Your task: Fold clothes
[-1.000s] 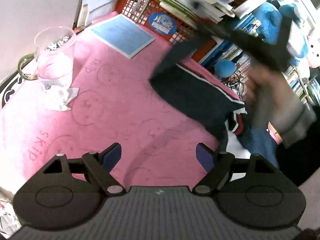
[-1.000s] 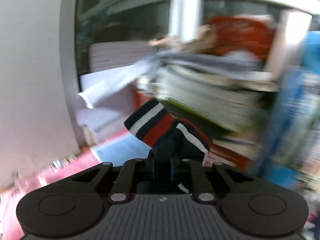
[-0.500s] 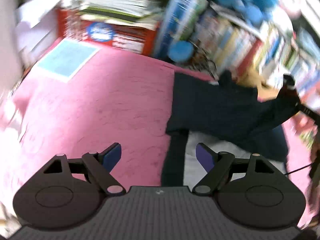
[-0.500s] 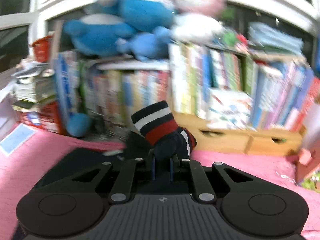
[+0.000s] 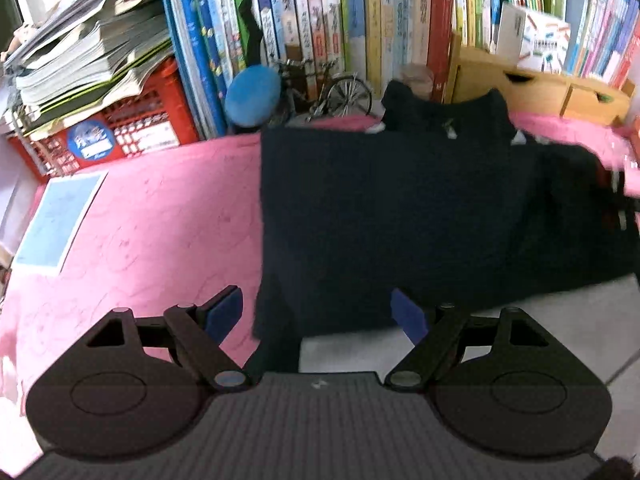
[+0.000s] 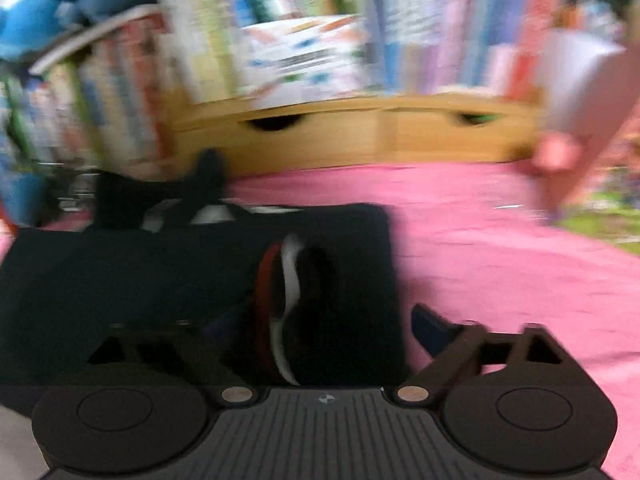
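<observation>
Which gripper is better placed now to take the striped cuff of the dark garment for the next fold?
Probably the right gripper: its open fingers straddle the striped cuff of the dark garment. The left gripper, also open, hovers at the opposite near edge.

Open left tool (image 5: 318,316) above dark garment (image 5: 420,216).

Matt dark knit garment (image 5: 420,216) on fuzzy pink cloth cover (image 5: 160,216)

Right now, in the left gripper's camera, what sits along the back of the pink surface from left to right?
Red crate under stacked papers → blue round thing → toy bicycle → dark garment's collar → wooden drawer box.
</observation>
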The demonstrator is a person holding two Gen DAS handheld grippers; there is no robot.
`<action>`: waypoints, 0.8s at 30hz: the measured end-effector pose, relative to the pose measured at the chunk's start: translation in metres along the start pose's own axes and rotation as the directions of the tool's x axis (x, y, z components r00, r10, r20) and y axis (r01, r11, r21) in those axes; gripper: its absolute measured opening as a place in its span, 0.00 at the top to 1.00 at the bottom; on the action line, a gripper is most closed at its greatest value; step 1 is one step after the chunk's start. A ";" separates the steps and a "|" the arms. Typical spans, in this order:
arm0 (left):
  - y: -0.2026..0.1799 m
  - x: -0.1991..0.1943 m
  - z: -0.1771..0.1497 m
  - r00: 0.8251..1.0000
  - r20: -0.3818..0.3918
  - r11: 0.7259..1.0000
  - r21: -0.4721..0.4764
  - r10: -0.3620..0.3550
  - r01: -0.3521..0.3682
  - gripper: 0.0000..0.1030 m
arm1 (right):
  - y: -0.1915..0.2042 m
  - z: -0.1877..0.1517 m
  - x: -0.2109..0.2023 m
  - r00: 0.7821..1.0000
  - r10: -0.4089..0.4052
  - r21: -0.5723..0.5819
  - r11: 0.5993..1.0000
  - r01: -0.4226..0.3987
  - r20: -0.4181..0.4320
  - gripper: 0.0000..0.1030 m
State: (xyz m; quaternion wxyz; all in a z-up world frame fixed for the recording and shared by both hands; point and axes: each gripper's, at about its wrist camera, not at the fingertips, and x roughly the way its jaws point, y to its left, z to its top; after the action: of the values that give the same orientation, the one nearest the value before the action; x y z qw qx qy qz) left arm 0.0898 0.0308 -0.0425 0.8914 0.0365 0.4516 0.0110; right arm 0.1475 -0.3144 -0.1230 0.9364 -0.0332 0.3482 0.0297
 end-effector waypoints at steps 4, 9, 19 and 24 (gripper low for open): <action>-0.016 0.017 0.014 1.000 0.022 0.999 0.045 0.003 -0.004 0.20 | 0.016 -0.008 -0.011 0.999 0.010 -0.088 0.996 -0.006 0.044 0.02; -0.032 0.044 0.024 1.000 0.013 0.995 0.098 0.023 -0.024 0.21 | 0.047 -0.012 -0.009 0.988 0.148 -0.194 0.971 -0.140 0.031 0.58; -0.028 0.099 0.014 0.997 -0.065 0.995 0.090 0.037 -0.031 0.16 | 0.042 -0.017 0.070 0.993 0.119 -0.241 0.963 -0.117 -0.003 0.72; -0.019 0.100 0.022 0.992 -0.122 1.000 0.003 0.027 -0.027 0.14 | 0.040 -0.014 0.072 0.990 0.138 -0.226 0.966 -0.127 0.034 0.69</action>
State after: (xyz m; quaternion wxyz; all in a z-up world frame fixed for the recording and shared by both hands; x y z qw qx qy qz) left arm 0.1664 0.0161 -0.1119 0.8620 0.0427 0.5045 0.0249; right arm 0.1897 -0.2732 -0.1828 0.9309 -0.1143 0.3208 0.1321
